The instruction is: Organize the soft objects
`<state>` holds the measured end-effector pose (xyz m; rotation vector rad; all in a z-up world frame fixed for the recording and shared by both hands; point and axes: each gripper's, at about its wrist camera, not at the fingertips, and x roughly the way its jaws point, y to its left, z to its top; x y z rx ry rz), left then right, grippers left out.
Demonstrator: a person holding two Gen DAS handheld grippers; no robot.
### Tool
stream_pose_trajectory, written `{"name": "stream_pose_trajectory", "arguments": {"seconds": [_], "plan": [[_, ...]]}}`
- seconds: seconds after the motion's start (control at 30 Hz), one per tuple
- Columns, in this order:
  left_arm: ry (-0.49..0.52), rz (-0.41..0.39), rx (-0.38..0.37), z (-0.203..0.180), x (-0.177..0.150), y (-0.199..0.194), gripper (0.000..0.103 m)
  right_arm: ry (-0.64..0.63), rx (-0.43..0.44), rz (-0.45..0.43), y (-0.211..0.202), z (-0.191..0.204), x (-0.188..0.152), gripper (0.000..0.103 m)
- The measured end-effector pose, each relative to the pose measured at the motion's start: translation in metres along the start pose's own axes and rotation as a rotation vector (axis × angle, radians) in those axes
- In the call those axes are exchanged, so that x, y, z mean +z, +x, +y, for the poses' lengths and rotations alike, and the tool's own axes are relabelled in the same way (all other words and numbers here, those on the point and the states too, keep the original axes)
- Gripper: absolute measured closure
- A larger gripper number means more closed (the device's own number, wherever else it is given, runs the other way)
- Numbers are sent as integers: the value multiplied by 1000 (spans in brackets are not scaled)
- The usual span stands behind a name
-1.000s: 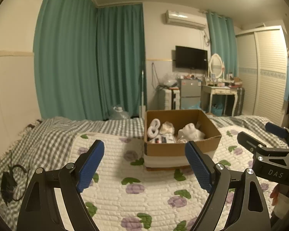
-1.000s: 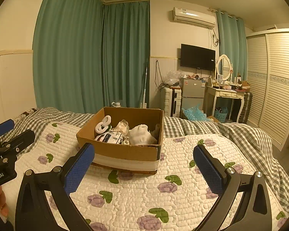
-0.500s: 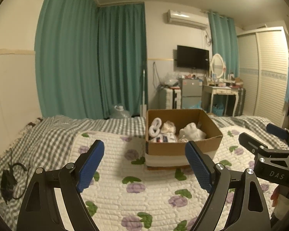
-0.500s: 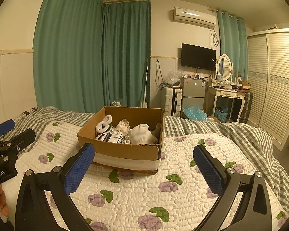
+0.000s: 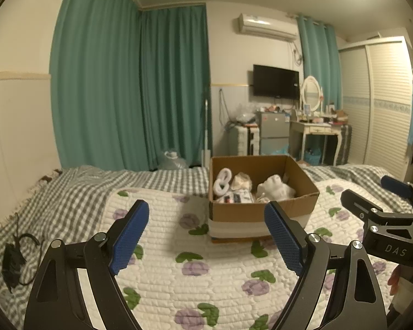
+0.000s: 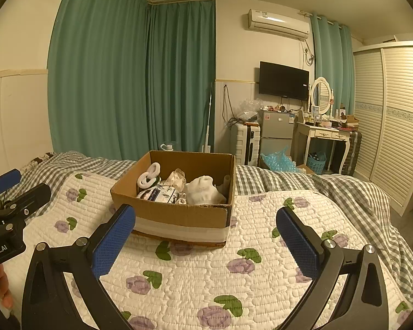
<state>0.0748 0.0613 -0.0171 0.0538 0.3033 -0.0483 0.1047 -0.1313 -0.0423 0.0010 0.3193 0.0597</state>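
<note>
Both claws are spread wide and hold nothing: the left claw (image 5: 206, 236) and the right claw (image 6: 206, 243) hover over the quilted bed (image 6: 195, 283), barely shifted from a second ago. Soft objects (image 6: 203, 191) lie inside the cardboard box (image 6: 179, 214) ahead, a layout that fits either sorting pending or sorting complete.

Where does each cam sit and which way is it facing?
Left wrist: sits behind the left tongs, jaws wide open, looking across the quilt at the cardboard box and the far wall with the TV; the right tongs and some fingers show at its right edge.
Right wrist: sits behind the right tongs, also open, facing the same way from further right; the left tongs show at its left edge.
Shared: box, quilt, TV, green curtains.
</note>
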Motion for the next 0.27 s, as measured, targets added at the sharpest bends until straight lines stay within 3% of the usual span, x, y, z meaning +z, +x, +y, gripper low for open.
{"name": "stream_pose_trajectory", "arguments": {"seconds": [0.27], "plan": [[-3,7,4,0,-1,0,16,-2,-1,0,0,1,-1,0]]}}
